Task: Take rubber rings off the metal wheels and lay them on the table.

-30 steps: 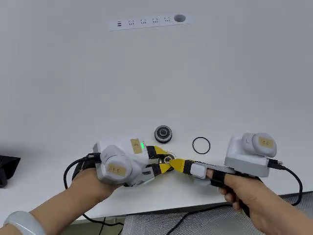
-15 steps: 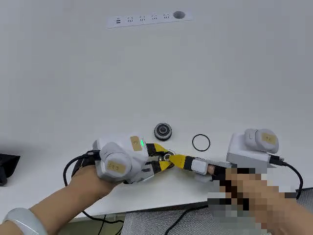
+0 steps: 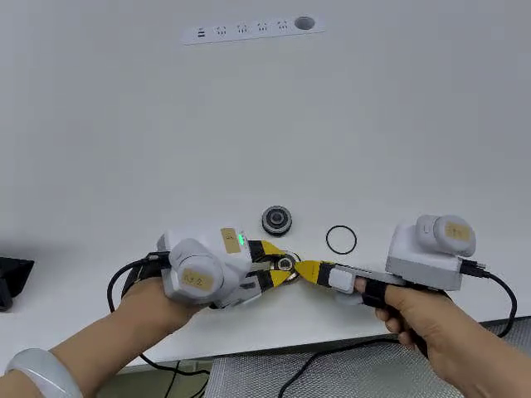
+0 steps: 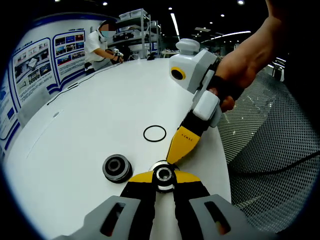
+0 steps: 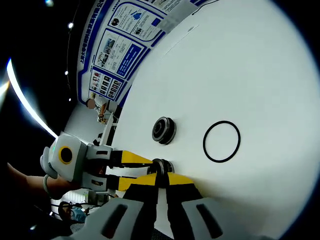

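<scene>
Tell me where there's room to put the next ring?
Lots of bare table between the power strip and the loose wheel, and left of it. It's crowded at the front edge, where the left gripper and right gripper meet by the loose ring.

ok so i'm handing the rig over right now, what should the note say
Left tool: shut on the held wheel.
Right tool: jaws closed at that wheel's rim, apparently on its ring.
Done: one loose ring lies on the table, beside the second wheel.
Left: pull this ring off and lay it down; then the second wheel, which seems to have its ring on.
</scene>
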### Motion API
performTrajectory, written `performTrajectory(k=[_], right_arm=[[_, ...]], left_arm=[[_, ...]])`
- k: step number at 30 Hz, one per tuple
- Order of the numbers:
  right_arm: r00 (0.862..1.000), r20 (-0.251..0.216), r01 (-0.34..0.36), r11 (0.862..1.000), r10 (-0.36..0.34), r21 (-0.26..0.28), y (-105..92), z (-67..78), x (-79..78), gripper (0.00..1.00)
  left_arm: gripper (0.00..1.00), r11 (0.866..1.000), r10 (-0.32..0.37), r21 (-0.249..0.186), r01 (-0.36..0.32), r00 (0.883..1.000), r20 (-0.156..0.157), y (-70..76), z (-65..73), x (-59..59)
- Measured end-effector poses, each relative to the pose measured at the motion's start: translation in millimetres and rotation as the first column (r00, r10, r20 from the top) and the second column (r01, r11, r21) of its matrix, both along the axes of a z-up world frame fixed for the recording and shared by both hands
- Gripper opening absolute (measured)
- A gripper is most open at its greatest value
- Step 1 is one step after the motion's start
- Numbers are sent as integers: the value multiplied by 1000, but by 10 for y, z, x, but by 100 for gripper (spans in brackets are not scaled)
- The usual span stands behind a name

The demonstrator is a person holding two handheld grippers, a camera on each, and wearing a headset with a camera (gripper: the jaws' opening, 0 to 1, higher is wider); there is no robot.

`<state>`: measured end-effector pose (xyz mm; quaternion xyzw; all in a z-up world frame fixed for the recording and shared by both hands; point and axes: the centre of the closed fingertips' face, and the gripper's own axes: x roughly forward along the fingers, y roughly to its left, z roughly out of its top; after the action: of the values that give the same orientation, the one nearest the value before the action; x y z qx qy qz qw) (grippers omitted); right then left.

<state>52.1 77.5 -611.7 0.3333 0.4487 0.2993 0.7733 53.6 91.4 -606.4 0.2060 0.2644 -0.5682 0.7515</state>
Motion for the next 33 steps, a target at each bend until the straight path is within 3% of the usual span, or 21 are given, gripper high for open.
performTrajectory(k=[8, 33], right_arm=[[1000, 4, 0, 1000, 0, -7, -20, 12, 13, 2], [1000, 18, -18, 1000, 19, -19, 23, 54, 8, 2]], left_arm=[[13, 1000, 1, 0, -1, 1000, -1, -2, -7, 6], [13, 1000, 2, 4, -2, 1000, -1, -6, -3, 5]])
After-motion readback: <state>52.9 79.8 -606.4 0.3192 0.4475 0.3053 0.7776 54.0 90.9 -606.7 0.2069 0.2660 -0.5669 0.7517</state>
